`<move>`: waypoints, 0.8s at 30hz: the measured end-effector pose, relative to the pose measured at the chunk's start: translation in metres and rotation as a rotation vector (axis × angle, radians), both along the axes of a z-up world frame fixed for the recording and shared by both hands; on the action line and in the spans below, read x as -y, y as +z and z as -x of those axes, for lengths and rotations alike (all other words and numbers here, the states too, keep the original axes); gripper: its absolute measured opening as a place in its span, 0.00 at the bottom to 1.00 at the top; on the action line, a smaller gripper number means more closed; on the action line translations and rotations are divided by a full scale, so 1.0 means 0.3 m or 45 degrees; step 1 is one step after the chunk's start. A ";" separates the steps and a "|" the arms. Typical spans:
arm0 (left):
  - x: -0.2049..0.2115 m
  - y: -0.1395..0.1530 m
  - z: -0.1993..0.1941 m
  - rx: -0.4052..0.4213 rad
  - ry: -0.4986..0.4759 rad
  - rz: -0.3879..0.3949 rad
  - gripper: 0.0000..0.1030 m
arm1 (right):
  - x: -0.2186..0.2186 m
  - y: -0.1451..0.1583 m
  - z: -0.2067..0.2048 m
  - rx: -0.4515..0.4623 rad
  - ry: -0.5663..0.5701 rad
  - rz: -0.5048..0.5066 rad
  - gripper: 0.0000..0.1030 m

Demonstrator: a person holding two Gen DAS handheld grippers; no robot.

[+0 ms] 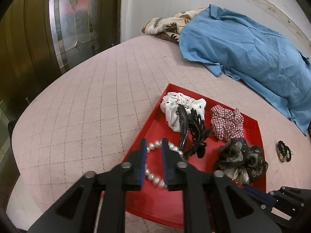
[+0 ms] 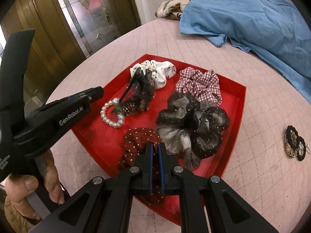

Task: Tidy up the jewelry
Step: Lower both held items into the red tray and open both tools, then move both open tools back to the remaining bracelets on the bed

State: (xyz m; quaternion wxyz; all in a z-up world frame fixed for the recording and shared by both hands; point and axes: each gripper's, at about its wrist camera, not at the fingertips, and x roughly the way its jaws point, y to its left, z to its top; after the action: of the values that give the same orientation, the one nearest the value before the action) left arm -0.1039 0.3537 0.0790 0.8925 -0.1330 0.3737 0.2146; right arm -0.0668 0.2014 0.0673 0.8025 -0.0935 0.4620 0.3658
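Red is the tray (image 2: 236,104) I am working over, set on a pink quilted bed (image 1: 81,101), and almost everything is already inside it: the pearl bracelet (image 2: 111,116), a black hair claw clip (image 1: 194,134), and white dotted (image 2: 161,69), red checked (image 2: 200,83) and dark sheer (image 2: 192,130) scrunchies.

My right claw (image 2: 155,151) is closed down on the maroon dotted scrunchie (image 2: 136,141), with a fold of the cloth pinched between its blue pads. That scrunchie lies at the near corner of the tray, so I judge it is being set down there and only needs letting go.

My left claw (image 1: 153,145) stands slightly parted, pointing down into the tray. The bracelet lies right under it, one stretch of beads running across the gap between its fingers; I cannot see the pads pressing on any bead, so I take it as loose, not held.

What matters next is the small dark hair-tie bundle (image 2: 294,143), the only piece outside the tray. It lies on the bed beyond the tray's right edge, well apart from both claws. My right claw is the nearer one, with the sheer scrunchie between it and the bundle. The bundle's long axis runs roughly away from me, so I would come at it from the near side, across its narrow width.
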 end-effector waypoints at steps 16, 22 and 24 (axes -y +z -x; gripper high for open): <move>0.000 0.023 0.016 0.073 0.027 -0.012 0.61 | 0.052 0.061 0.040 0.071 -0.008 -0.036 0.41; 0.006 0.029 0.033 0.087 0.038 -0.020 0.66 | 0.127 0.109 0.080 0.134 -0.021 -0.050 0.50; 0.004 0.032 0.047 0.094 0.050 -0.011 0.66 | 0.167 0.119 0.091 0.155 -0.030 -0.048 0.53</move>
State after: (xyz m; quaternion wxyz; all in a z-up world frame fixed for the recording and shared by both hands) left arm -0.1179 0.3525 0.0886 0.9019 -0.1443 0.3370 0.2285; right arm -0.0942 0.1513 0.1030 0.8351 -0.0949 0.4063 0.3586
